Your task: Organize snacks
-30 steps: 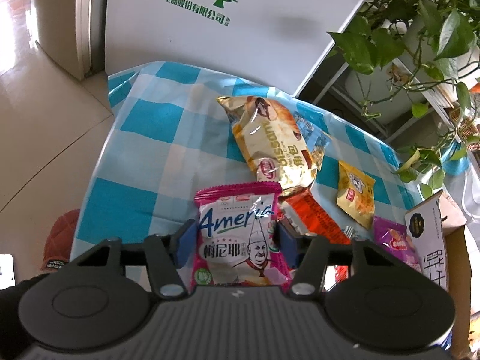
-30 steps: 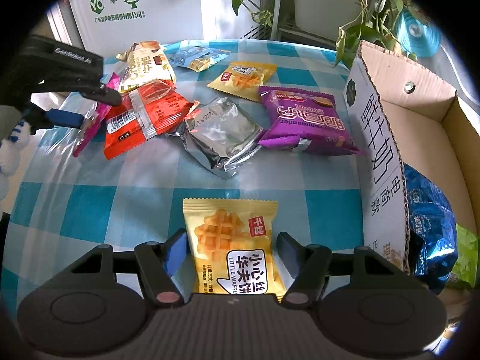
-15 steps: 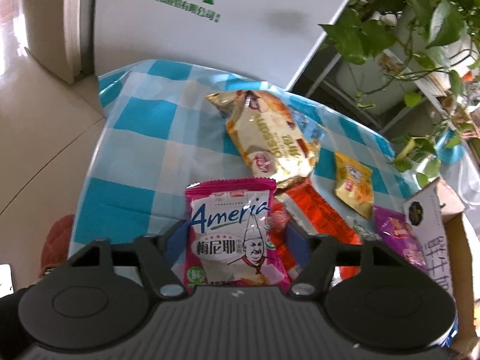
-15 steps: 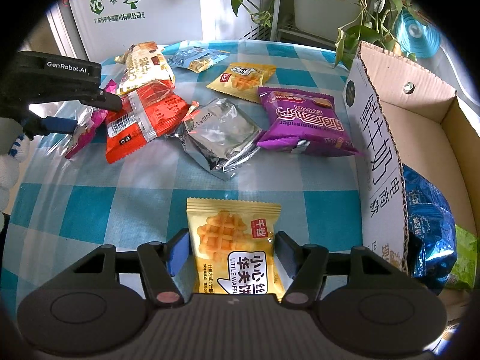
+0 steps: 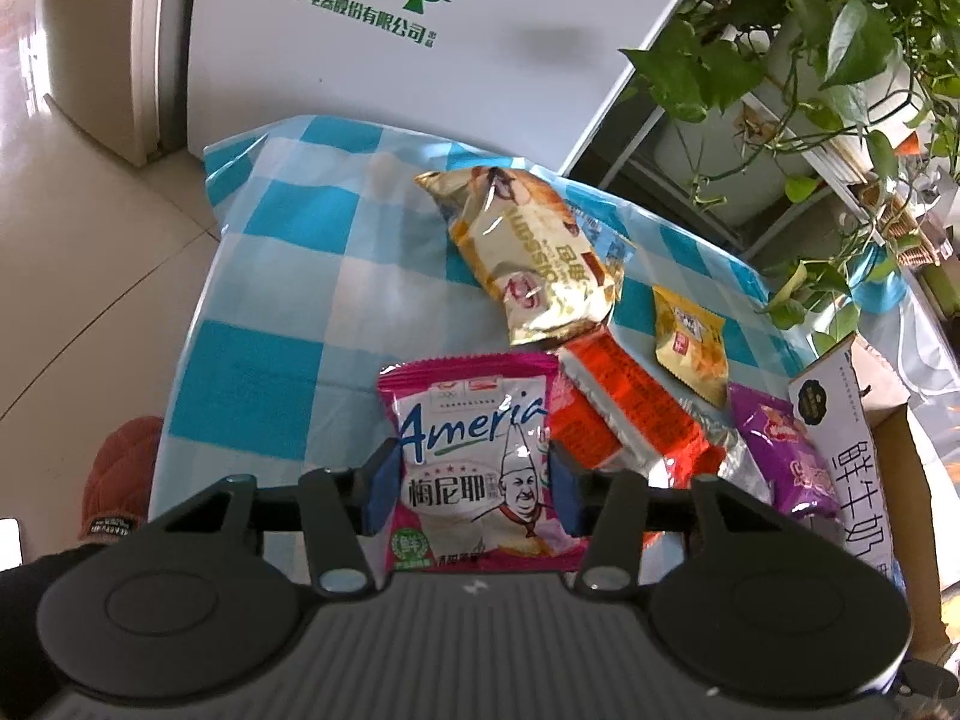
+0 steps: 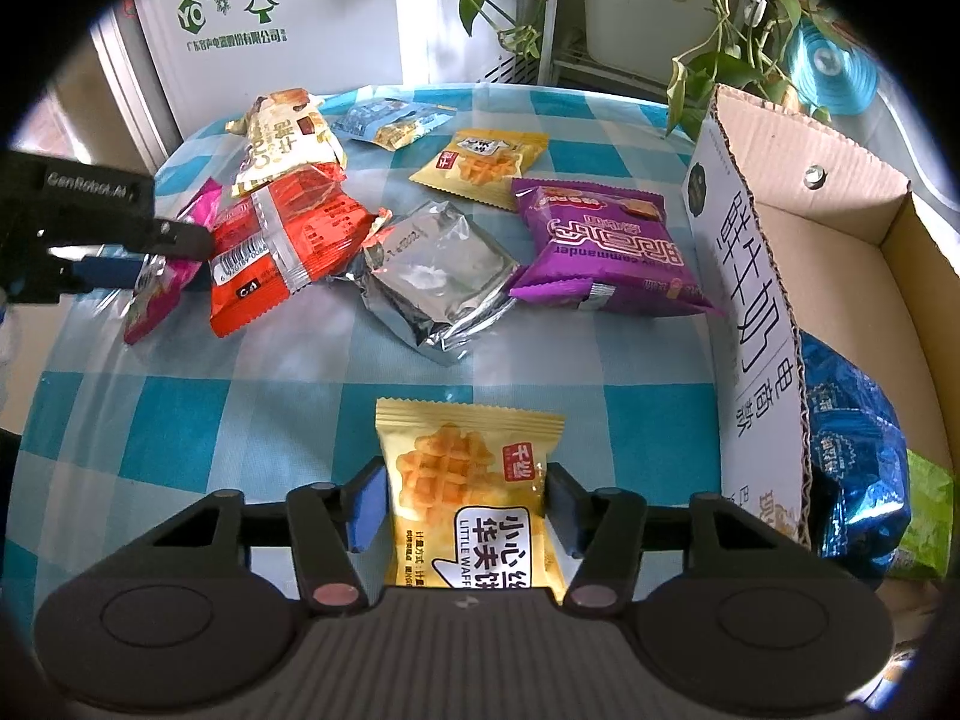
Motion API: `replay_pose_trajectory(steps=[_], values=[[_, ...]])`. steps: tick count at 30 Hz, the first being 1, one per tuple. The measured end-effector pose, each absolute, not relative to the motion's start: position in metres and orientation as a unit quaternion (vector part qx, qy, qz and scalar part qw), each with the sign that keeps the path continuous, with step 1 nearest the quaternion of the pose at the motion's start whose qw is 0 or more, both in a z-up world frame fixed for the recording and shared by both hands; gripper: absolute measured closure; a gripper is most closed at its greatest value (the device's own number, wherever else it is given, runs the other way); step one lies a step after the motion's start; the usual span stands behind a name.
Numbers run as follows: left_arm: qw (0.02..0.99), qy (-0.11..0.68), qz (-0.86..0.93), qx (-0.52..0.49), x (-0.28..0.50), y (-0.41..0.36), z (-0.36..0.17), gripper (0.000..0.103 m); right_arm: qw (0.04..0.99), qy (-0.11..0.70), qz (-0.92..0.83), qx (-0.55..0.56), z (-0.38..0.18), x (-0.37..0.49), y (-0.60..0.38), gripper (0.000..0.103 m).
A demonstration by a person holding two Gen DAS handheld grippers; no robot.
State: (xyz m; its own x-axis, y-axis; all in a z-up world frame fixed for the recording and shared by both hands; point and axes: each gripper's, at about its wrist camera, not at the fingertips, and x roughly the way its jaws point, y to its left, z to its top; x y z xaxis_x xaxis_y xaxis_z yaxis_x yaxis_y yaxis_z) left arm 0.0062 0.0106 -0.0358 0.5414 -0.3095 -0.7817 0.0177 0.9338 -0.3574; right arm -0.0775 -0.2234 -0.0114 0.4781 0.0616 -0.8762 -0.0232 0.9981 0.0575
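Left tool: grips pink packet | Right tool: grips waffle packet | Risk: slick wrappers may slip before the box

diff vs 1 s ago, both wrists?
Little change. The left tool keeps the pink Ameria packet between its fingers; in the right wrist view that tool and packet have edged slightly toward the red packet. The right tool still straddles the yellow waffle packet. Other snacks and the cardboard box stayed put.
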Motion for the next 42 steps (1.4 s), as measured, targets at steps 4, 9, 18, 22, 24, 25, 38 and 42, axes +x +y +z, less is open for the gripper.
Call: replay_pose_trajectory(steps=[4, 9, 18, 22, 24, 25, 38, 42], values=[[0.868, 0.466, -0.098, -0.144, -0.004, 0.011, -0.035, 0.053, 0.861, 0.506, 0.035, 0.032, -0.008, -0.078, -0.224, 0.045], [0.871, 0.459, -0.108, -0.139, -0.017, 0.012, -0.032, 0.053, 0.865, 0.499, 0.036, 0.041, -0.005, -0.079, -0.226, 0.046], [0.873, 0.456, -0.115, -0.127, -0.033, 0.008, -0.032, 0.053, 0.871, 0.487, 0.045, 0.05, 0.004, -0.079, -0.226, 0.046], [0.877, 0.451, -0.115, -0.116, -0.04, 0.006, -0.03, 0.053, 0.874, 0.481, 0.049, 0.052, 0.009, -0.079, -0.224, 0.046], [0.879, 0.449, -0.116, -0.111, -0.043, 0.005, -0.029, 0.053, 0.875, 0.478, 0.051, 0.053, 0.011, -0.079, -0.223, 0.046], [0.879, 0.449, -0.115, -0.11, -0.045, 0.004, -0.028, 0.053, 0.876, 0.476, 0.052, 0.053, 0.012, -0.079, -0.223, 0.046], [0.883, 0.444, -0.118, -0.099, -0.063, 0.001, -0.021, 0.053, 0.886, 0.455, 0.074, 0.046, 0.034, -0.084, -0.219, 0.046], [0.883, 0.442, -0.119, -0.102, -0.066, 0.001, -0.017, 0.053, 0.892, 0.444, 0.081, 0.034, 0.046, -0.086, -0.219, 0.046]])
